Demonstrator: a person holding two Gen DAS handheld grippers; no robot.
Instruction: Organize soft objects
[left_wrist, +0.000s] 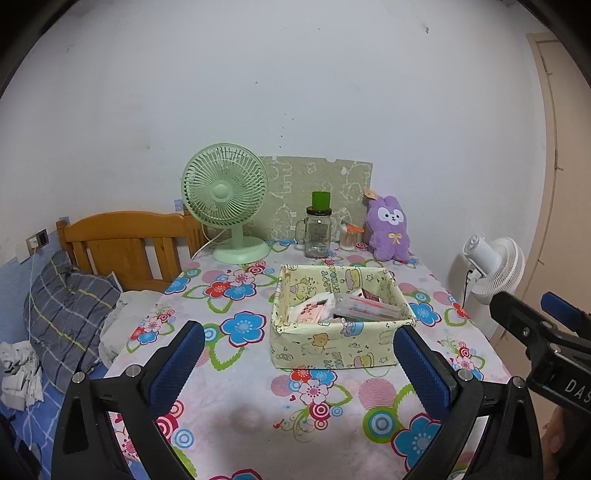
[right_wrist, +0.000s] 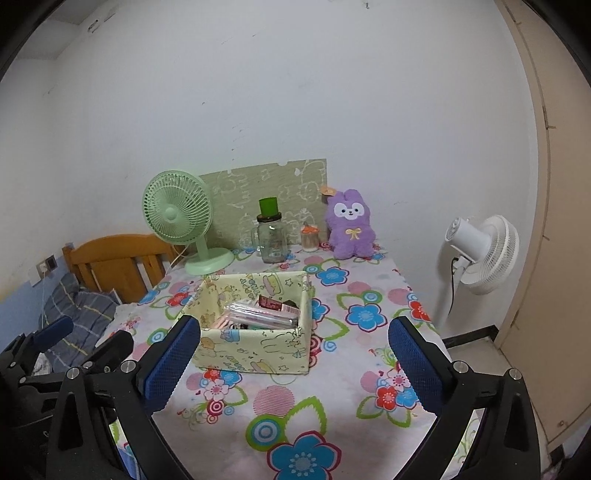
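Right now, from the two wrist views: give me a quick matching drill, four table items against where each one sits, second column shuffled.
Column 1:
1. green desk fan
2. purple plush rabbit
3. glass jar with green lid
4. fabric storage box

Column 2:
A. mid-table, nearest the grippers, packets inside
B. back right corner of the table, by the wall
C. back left corner of the table, beside the wooden headboard
D. back of the table, between the fan and the rabbit

Pairs: 1-C, 2-B, 3-D, 4-A
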